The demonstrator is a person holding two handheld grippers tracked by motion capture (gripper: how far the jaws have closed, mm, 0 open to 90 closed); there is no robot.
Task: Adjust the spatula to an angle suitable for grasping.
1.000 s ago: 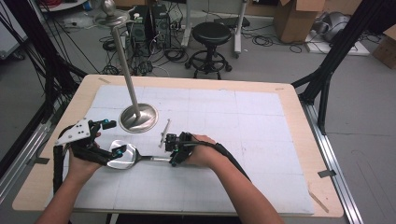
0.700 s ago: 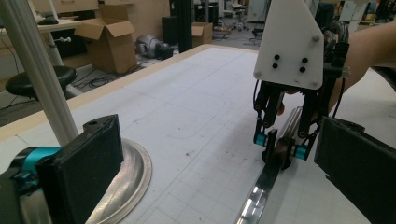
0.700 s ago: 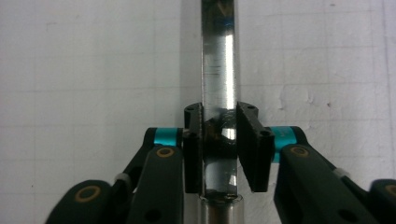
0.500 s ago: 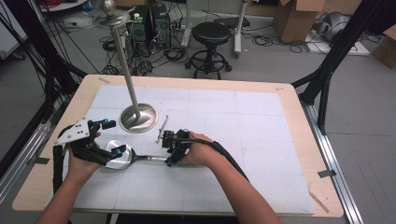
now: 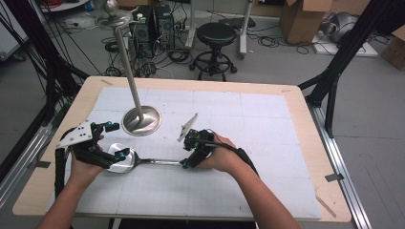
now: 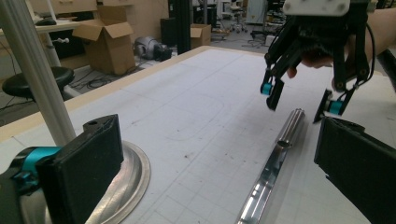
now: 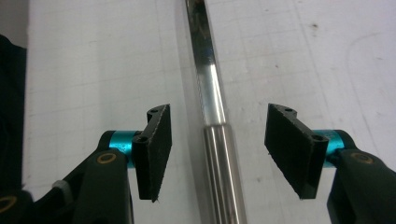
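A steel ladle [image 5: 157,161] lies on the white mat, its bowl [image 5: 118,161] at the left and its handle pointing right. My left gripper [image 5: 117,140] sits over the bowl end. In the left gripper view the handle [image 6: 275,154] runs between its wide jaws, and neither pad touches it. My right gripper [image 5: 188,161] hovers just above the handle's free end. Its jaws have just been opening, and now stand apart on either side of the handle [image 7: 210,88] without touching it. The left gripper view shows this right gripper [image 6: 299,100] from the front, lifted off the handle's tip.
A metal stand with a round base [image 5: 142,120] and a tall tilted pole [image 5: 128,62] stands just beyond the left gripper. The white mat [image 5: 248,119] covers most of the wooden table. A stool [image 5: 217,36], boxes and black frame legs stand on the floor beyond.
The right gripper's jaws have opened off the ladle's handle, and the hand has risen slightly. The ladle stays on the mat. The left hand has not moved.
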